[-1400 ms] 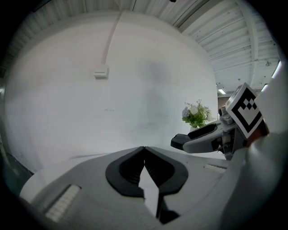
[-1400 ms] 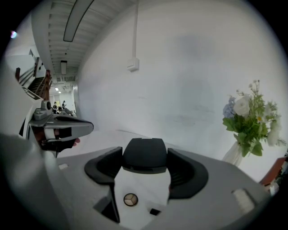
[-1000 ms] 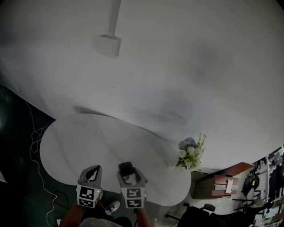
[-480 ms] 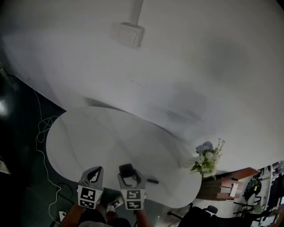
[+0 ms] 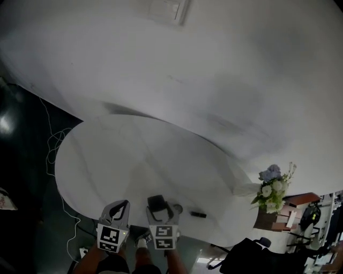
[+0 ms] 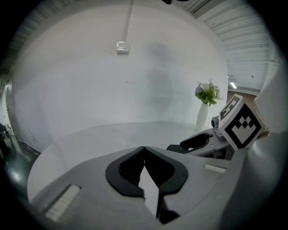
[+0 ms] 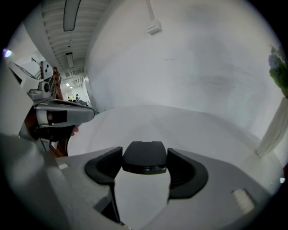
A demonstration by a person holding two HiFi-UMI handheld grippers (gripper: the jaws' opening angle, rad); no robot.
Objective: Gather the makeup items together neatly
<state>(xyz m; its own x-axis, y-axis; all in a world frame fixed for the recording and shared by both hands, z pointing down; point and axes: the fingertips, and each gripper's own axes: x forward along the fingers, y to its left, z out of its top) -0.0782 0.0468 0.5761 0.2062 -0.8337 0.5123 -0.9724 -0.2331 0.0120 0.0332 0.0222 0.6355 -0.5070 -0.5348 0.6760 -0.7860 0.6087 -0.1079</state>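
Observation:
A flat black makeup compact [image 5: 156,202] sits between the jaws of my right gripper [image 5: 159,206], which is shut on it just over the front edge of the white oval table [image 5: 134,160]. In the right gripper view the compact [image 7: 144,157] fills the gap between both pads. My left gripper [image 5: 119,207] hangs beside it on the left; its jaws [image 6: 144,152] meet at the tips with nothing between them. A small black stick-shaped item [image 5: 198,214] lies on the table to the right of the right gripper.
A vase of blue and white flowers [image 5: 270,187] stands at the table's far right end, also seen in the left gripper view [image 6: 206,96]. A white wall with a mounted box [image 5: 169,8] rises behind the table. Cables [image 5: 51,152] trail on the dark floor at left.
The head view has shifted, so the table and flowers sit differently in frame. The black stick item on the table now shows clearly to the right. Both grippers keep their hold and spacing.

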